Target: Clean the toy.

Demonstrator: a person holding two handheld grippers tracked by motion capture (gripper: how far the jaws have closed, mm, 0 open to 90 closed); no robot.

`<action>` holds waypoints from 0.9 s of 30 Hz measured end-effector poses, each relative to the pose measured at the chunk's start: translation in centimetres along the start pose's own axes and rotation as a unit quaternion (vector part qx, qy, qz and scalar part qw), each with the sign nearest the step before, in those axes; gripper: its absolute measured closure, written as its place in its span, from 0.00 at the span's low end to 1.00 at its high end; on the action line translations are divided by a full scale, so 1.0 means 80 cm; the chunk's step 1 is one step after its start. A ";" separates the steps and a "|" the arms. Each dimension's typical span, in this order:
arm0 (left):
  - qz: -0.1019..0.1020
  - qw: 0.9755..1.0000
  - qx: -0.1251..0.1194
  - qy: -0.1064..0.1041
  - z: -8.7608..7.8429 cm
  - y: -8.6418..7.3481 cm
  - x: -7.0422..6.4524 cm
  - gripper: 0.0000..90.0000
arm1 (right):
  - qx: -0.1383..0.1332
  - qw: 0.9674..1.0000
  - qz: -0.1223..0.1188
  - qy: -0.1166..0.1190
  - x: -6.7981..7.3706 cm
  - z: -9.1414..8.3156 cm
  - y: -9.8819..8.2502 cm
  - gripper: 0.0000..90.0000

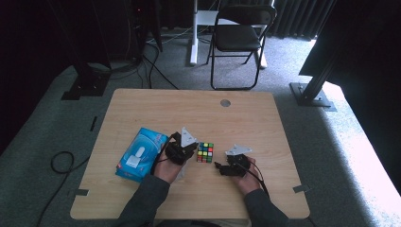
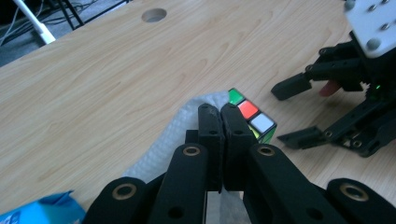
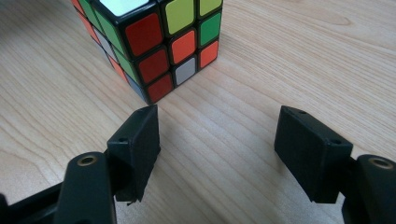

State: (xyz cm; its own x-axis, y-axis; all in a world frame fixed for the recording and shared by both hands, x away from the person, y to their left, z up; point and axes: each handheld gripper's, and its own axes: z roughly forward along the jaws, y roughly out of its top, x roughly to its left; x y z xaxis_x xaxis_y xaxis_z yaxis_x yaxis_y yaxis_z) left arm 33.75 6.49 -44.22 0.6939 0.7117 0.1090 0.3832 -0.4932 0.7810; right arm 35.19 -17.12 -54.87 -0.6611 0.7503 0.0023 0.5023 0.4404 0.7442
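Fingers (image 3: 140, 144) of the right gripper (image 3: 219, 149) standing wide apart with nothing between them, low over the table (image 1: 265, 123); left gripper (image 2: 222, 140) pressed together on a white wet wipe (image 2: 163, 149). Puzzle cube (image 3: 154, 42) resting on the wood just ahead of the right jaws and off toward their left finger, not yet between them. Touching the wipe on its far side, with both hands about equally close and a blue wipe pack (image 1: 139, 153) lying further left.

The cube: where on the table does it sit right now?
In the high view the cube sits near the table's middle, between the left gripper and the right gripper, apart from the right one's open jaws.
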 end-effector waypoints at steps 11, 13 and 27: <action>0.024 1.000 -0.005 -0.008 0.018 0.030 -0.010 0.99 | 0.000 1.000 0.001 0.000 0.000 0.000 0.000 0.34; 0.025 1.000 -0.007 -0.010 0.022 0.033 -0.012 0.99 | 0.000 1.000 0.003 0.000 0.000 0.000 0.000 0.34; 0.007 0.999 0.047 -0.017 0.064 -0.001 -0.004 0.98 | 0.000 1.000 0.001 0.000 0.000 -0.001 -0.001 0.34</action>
State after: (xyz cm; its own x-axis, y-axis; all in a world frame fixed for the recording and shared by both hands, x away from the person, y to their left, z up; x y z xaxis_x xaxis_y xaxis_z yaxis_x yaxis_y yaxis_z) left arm 36.61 3.76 -47.44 0.7195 0.6878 0.0960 0.4283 -0.5483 0.7183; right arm 35.08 -17.20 -54.88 -0.6600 0.7512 0.0042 0.5036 0.4383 0.7445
